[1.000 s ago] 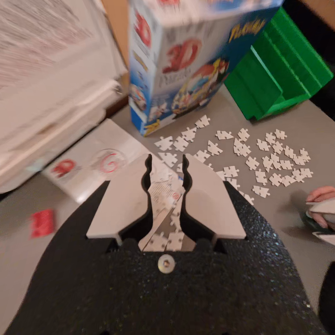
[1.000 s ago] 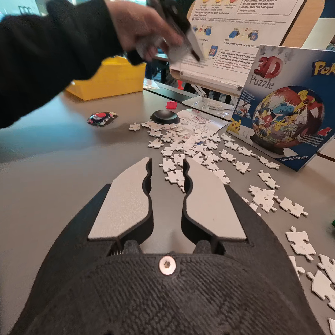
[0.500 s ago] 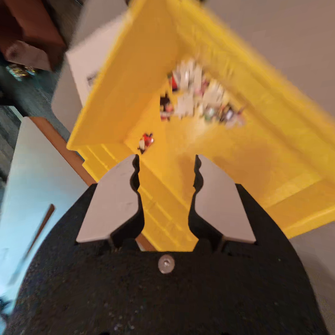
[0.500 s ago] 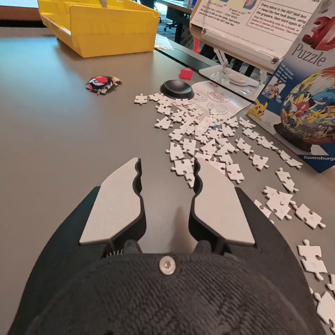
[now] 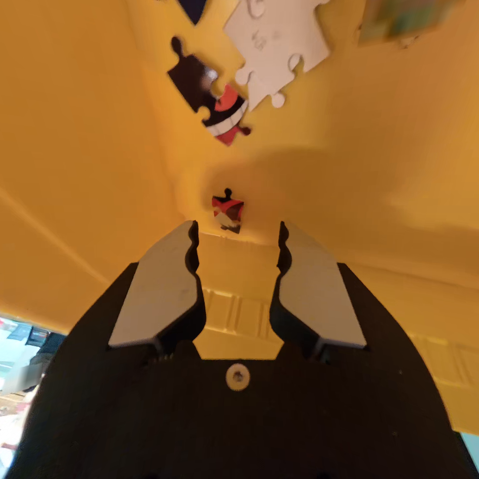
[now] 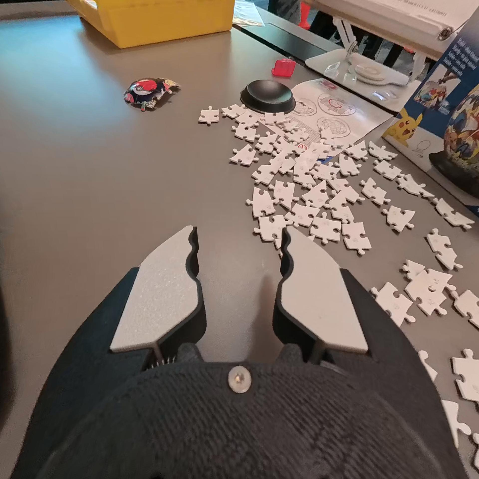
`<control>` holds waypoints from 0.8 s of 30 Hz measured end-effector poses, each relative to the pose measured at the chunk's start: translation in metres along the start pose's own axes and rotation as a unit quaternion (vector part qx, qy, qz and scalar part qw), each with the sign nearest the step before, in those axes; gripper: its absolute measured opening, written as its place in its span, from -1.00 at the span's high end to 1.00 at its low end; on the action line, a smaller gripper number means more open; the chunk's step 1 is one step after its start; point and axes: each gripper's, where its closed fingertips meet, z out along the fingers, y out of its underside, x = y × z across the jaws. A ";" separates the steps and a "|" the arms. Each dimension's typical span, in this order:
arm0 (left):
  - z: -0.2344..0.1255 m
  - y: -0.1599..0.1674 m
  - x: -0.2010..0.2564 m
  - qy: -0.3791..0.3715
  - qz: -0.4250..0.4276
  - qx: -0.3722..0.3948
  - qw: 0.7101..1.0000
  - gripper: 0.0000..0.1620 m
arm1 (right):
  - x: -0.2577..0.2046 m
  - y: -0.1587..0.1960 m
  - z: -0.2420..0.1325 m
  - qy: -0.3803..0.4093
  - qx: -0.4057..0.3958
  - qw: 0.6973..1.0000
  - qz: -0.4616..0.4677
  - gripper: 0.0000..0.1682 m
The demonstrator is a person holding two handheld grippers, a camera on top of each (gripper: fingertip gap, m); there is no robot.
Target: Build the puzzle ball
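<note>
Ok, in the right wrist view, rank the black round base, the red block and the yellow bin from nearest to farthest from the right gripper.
1. Black round base: ahead of the right gripper, slightly right, at the far end of the white puzzle pieces.
2. Red block: just beyond the base.
3. Yellow bin: farthest, ahead and left, at the picture's top.

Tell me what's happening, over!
Left tool open inside yellow bin, small piece just ahead. Right tool open, empty, above table. White pieces scattered right. Nothing blocking.
</note>
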 end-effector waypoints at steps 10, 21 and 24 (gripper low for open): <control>0.014 0.012 -0.012 -0.008 0.120 -0.092 0.988 0.53 | -0.009 0.010 0.008 -0.016 -0.041 0.999 -0.025 0.26; -0.002 0.012 0.011 -0.022 0.117 -0.092 0.989 0.95 | -0.009 0.008 0.006 -0.002 -0.031 0.999 -0.043 0.27; -0.028 0.007 0.020 -0.034 0.056 -0.013 0.998 0.99 | -0.008 0.005 0.003 0.002 -0.021 0.999 -0.041 0.27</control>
